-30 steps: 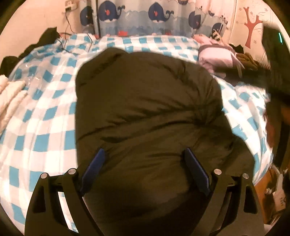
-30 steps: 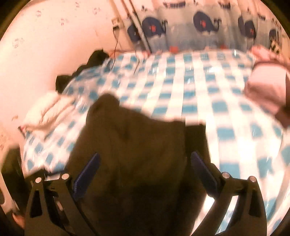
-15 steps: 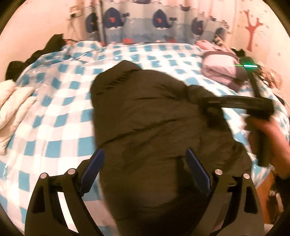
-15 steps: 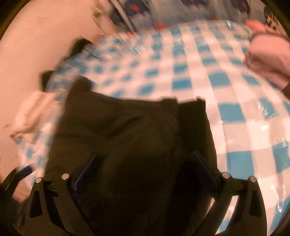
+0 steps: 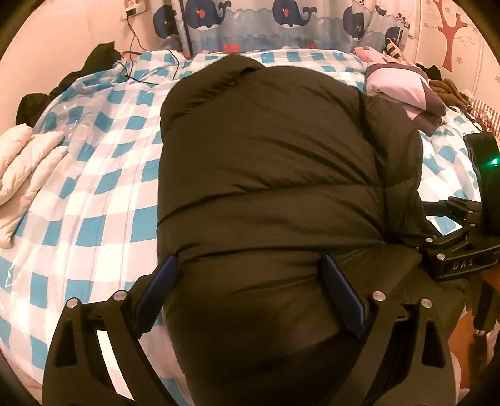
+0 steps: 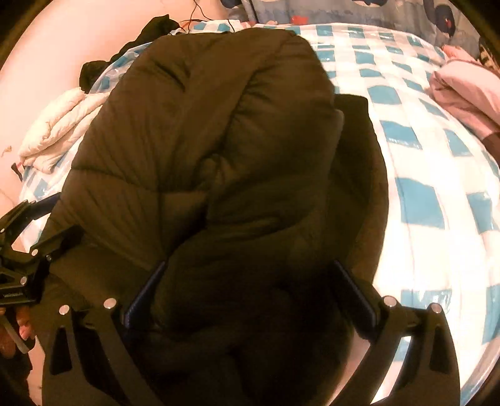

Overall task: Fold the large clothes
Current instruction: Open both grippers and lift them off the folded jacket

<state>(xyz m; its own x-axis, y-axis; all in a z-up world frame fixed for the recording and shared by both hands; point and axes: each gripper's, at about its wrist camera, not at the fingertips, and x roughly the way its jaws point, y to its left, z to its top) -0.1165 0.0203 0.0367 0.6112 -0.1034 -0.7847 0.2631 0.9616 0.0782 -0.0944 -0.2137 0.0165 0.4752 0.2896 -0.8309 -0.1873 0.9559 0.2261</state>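
Observation:
A large dark olive puffer jacket (image 5: 275, 162) lies lengthwise on the blue-and-white checked bed cover (image 5: 93, 175), its near end hanging over the bed's front edge. My left gripper (image 5: 250, 265) is open, its blue-padded fingers (image 5: 162, 281) spread over the jacket's near left part. My right gripper (image 6: 247, 268) is open over the jacket (image 6: 218, 131) at its near right side, where a folded-in flap bulges. The right gripper also shows in the left wrist view (image 5: 453, 243) at the jacket's right edge; the left one shows in the right wrist view (image 6: 28, 243).
A cream padded garment (image 5: 22, 168) lies at the bed's left edge. A folded pink garment (image 5: 403, 84) sits at the far right. Dark clothes (image 5: 97, 59) and a cable (image 5: 137, 53) lie at the far left corner. A whale-print curtain (image 5: 281, 22) hangs behind.
Both grippers have come down closer over the jacket's near end. The right gripper swung from above the bed to the jacket's right edge. The jacket looks longer and flatter now.

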